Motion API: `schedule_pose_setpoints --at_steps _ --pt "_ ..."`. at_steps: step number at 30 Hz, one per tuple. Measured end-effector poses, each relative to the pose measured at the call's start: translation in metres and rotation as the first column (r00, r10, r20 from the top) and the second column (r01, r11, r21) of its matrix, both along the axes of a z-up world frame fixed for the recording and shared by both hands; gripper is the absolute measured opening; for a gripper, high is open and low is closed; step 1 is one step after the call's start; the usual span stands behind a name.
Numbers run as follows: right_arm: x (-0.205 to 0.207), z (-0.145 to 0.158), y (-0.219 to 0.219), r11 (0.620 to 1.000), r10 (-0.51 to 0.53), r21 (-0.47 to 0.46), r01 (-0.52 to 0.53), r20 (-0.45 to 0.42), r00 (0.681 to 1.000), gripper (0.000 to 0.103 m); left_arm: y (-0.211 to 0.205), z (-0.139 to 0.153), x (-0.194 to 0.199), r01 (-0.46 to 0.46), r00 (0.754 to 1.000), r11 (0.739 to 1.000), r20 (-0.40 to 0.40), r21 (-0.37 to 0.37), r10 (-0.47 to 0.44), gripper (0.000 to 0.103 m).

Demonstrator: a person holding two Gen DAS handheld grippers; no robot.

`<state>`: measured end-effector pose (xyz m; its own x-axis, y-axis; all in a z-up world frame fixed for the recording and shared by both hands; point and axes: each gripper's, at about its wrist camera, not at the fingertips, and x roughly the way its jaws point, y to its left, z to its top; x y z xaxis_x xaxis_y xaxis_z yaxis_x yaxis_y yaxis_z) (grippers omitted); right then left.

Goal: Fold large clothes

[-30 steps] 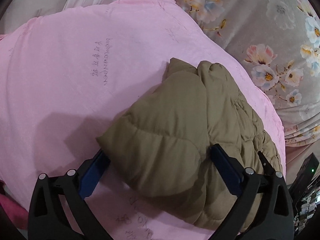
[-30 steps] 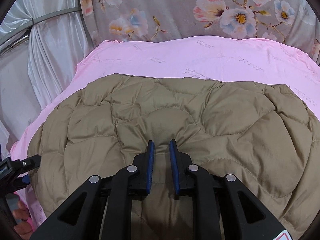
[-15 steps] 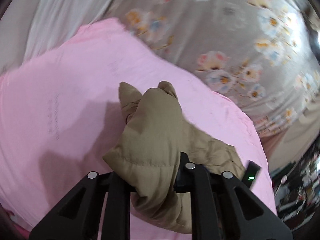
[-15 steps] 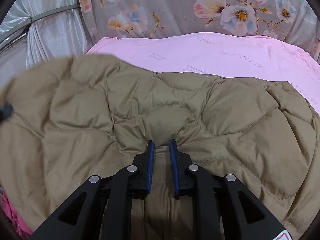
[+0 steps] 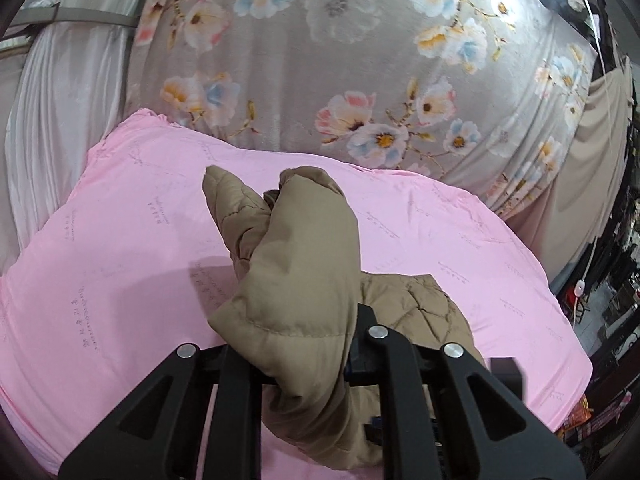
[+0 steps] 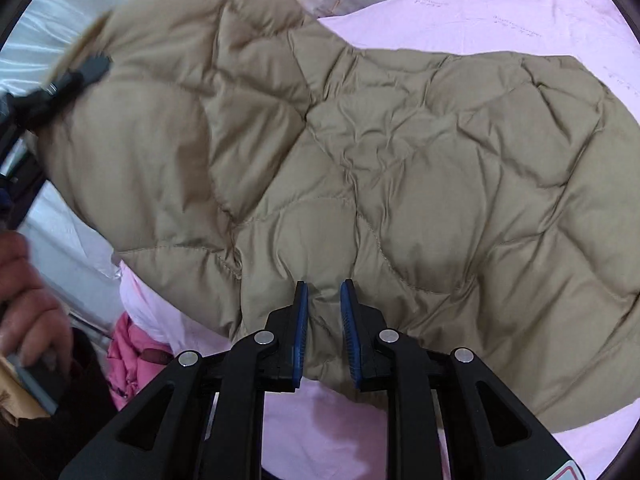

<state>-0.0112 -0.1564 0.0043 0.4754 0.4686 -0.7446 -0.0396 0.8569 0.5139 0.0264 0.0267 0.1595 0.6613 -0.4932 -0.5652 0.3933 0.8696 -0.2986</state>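
Between both hand-held grippers' fingers, jacket (image 6: 360, 160).

Left gripper (image 5: 304, 364) clamps a fold of the tan quilted jacket (image 5: 296, 280); fabric bulges up between the black arms and hides the fingertips. The pinched part, a puffy sleeve-like piece, is raised off the pink sheet (image 5: 120, 280) and points away from the camera, ending in two rounded tips. The rest of the jacket hangs down to the right of the gripper and bunches low in view. A shadow lies on the sheet left of the jacket. Behind the sheet is a grey floral blanket (image 5: 360, 72); at far left, a white satin curtain (image 5: 68, 92). Dark blurred clutter at the right edge, unclear.
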Motion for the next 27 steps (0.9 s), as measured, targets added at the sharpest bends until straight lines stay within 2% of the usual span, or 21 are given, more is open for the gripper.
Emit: schedule_pose_setpoints --at_steps 7,10,12,16,20,27 --pt "0.030 -0.027 0.007 0.989 0.018 0.149 -0.018 -0.001 1.000 0.015 -0.048 0.006 -0.029 0.109 0.994 0.993 0.012 0.043 -0.109 0.013" --pt "0.016 -0.020 -0.008 0.977 0.002 0.211 -0.006 0.016 1.000 0.018 -0.081 0.003 -0.037 0.163 0.986 0.983 0.020 0.083 -0.166 0.013" --pt "-0.007 -0.007 -0.033 0.971 -0.037 0.237 0.021 0.063 0.997 0.018 -0.101 0.003 -0.042 0.196 0.979 0.974 0.026 0.112 -0.200 0.013" --pt "-0.066 0.014 -0.097 0.970 -0.206 0.153 0.190 0.098 0.974 0.019 -0.136 -0.007 -0.049 0.251 0.967 0.957 0.014 0.144 -0.256 0.013" --pt "-0.111 0.021 -0.145 0.937 -0.348 0.073 0.342 0.111 0.931 0.019 -0.172 -0.028 -0.060 0.318 0.948 0.932 -0.029 0.172 -0.318 0.012" --pt "-0.152 0.020 -0.201 0.875 -0.482 0.027 0.482 0.124 0.867 0.019 -0.236 -0.067 -0.099 0.450 0.892 0.856 -0.094 0.253 -0.442 0.012"
